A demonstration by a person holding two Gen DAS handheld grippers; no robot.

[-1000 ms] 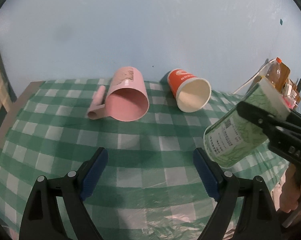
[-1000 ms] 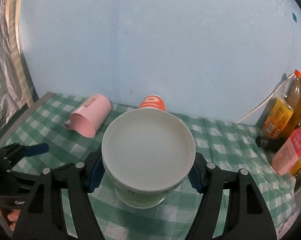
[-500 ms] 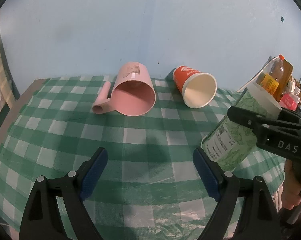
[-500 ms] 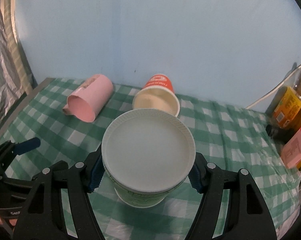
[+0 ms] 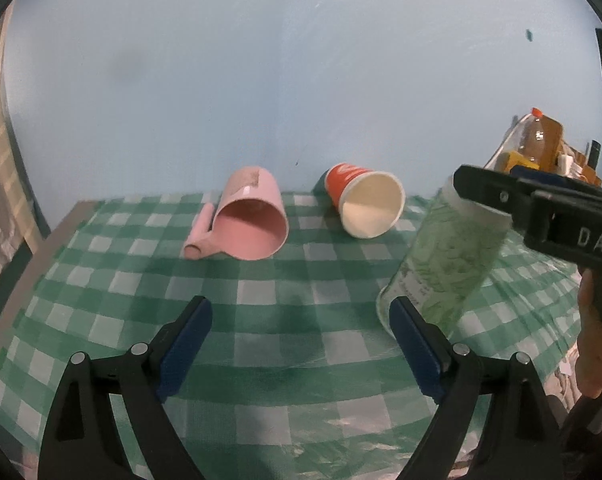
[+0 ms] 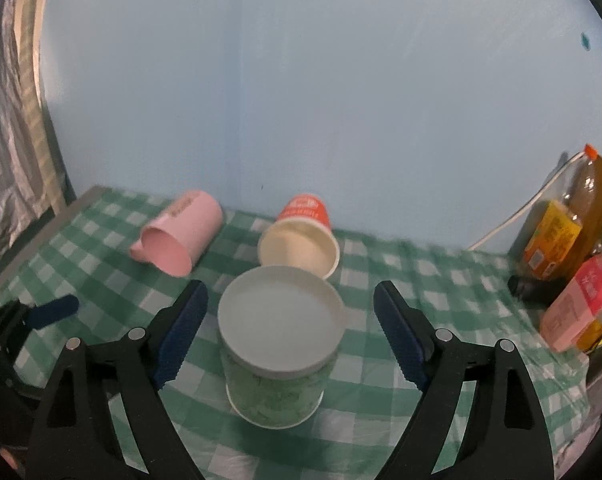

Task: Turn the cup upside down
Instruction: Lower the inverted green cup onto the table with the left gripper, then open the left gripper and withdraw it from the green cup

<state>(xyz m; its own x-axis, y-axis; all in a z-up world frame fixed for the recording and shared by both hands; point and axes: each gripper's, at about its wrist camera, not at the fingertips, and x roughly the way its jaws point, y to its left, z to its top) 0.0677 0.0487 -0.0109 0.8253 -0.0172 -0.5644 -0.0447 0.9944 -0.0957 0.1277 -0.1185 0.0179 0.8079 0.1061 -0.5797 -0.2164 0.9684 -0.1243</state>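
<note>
A green-patterned paper cup point(image 6: 279, 344) stands upside down on the checked tablecloth point(image 6: 385, 396), white base up. My right gripper point(image 6: 291, 332) is open, its blue pads apart on either side of the cup, not touching it. In the left wrist view the cup point(image 5: 449, 264) shows at the right, with the right gripper's black finger across its top. My left gripper point(image 5: 301, 344) is open and empty above the cloth, its right pad just in front of the cup's rim.
A pink mug point(image 5: 249, 220) and an orange paper cup point(image 5: 367, 204) lie on their sides near the blue wall. Bottles point(image 6: 573, 248) stand at the right edge. The table's left edge point(image 5: 41, 248) borders a curtain.
The right gripper lowered the green cup onto the cloth and opened, letting it go. The left gripper stayed open and barely shifted.
</note>
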